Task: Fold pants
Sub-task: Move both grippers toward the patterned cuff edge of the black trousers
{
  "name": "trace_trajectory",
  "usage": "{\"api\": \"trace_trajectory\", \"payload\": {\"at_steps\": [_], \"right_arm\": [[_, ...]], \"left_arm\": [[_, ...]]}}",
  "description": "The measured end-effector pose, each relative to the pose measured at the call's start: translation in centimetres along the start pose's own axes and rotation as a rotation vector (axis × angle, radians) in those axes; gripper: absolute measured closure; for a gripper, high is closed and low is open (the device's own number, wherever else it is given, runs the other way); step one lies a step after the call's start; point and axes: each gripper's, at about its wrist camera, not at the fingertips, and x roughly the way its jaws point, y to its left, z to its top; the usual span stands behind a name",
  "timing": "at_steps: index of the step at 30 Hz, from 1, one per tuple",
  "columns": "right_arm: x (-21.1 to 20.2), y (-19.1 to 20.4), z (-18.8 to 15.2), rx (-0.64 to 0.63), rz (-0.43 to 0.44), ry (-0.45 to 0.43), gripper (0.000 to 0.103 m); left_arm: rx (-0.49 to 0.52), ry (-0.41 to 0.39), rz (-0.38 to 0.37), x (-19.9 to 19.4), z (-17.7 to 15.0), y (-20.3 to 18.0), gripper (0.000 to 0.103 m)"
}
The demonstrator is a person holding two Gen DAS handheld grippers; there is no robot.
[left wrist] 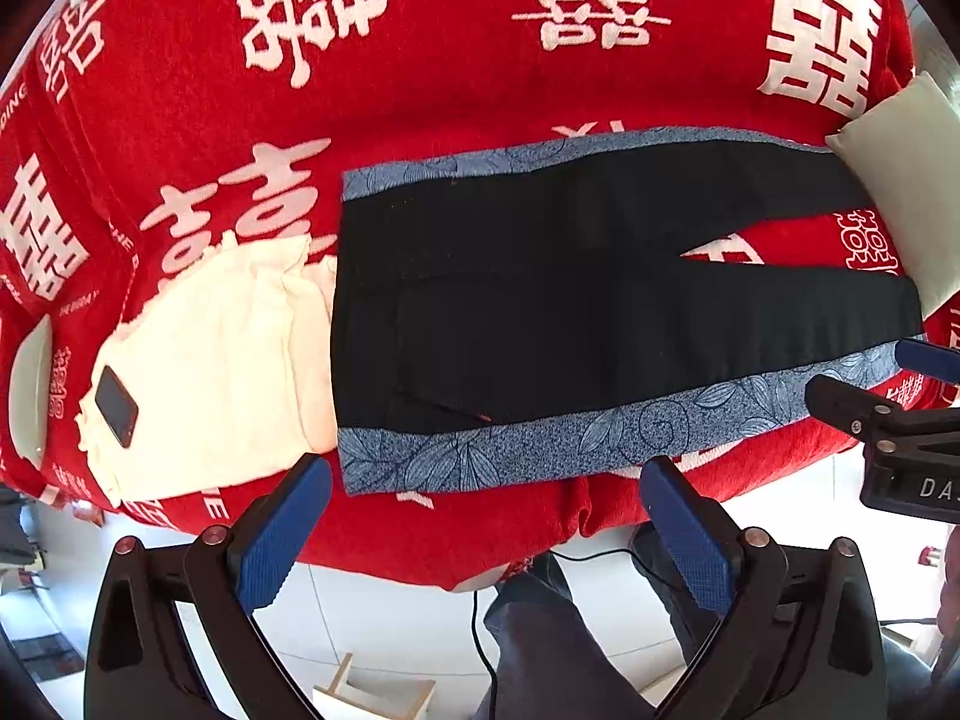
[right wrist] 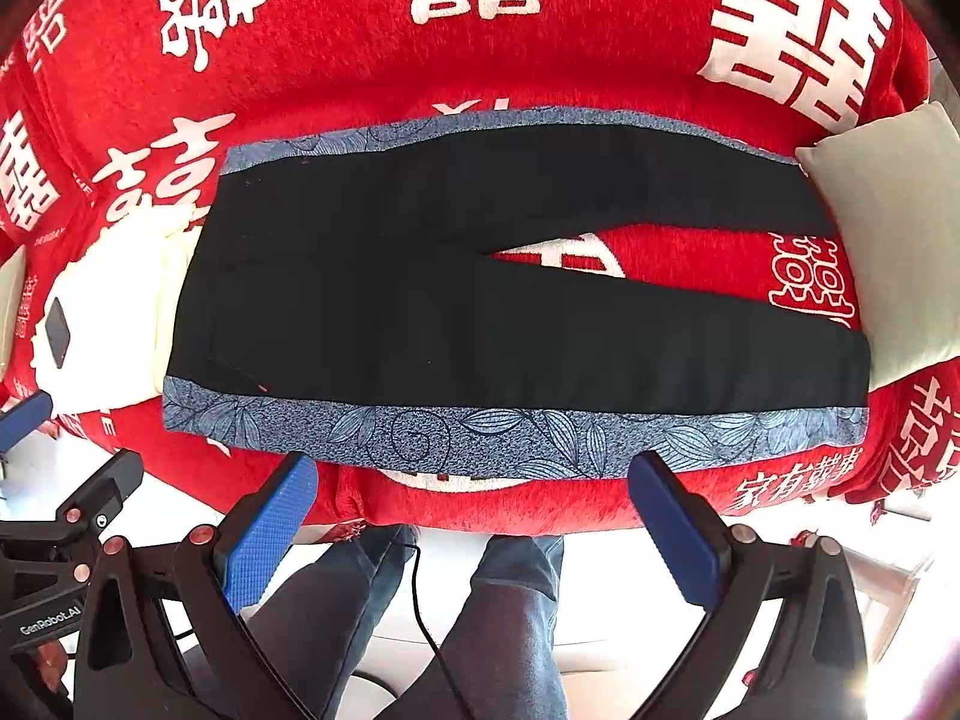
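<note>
Pants [right wrist: 420,300], one pair, flat; two grippers, left gripper [left wrist: 486,531], right gripper [right wrist: 474,531], jaws apart.

- "GenRobot.AI" in white on the black body of the left gripper [right wrist: 48,420], seen low at the left edge of the right wrist view.
- "DA", cut off by the frame, on the right gripper [left wrist: 870,372].
- White "囍" signs and "家有喜事" on the red blanket [right wrist: 540,60].
</note>
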Motion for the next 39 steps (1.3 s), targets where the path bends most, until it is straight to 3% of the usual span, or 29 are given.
{"api": "trace_trajectory", "payload": {"at_steps": [7, 39], "right_arm": [[-0.3, -0.1, -0.4, -0.003, 0.005, 0.000, 0.000], [-0.4, -2.2, -0.7, 0.020, 0.066, -0.011, 0.000]], "left_arm": [[0.032, -0.007, 0.016, -0.3, 0.3, -0.6, 0.000], [0.004, -0.026, 0.080, -1.2, 0.5, -2.0, 0.000]]}}
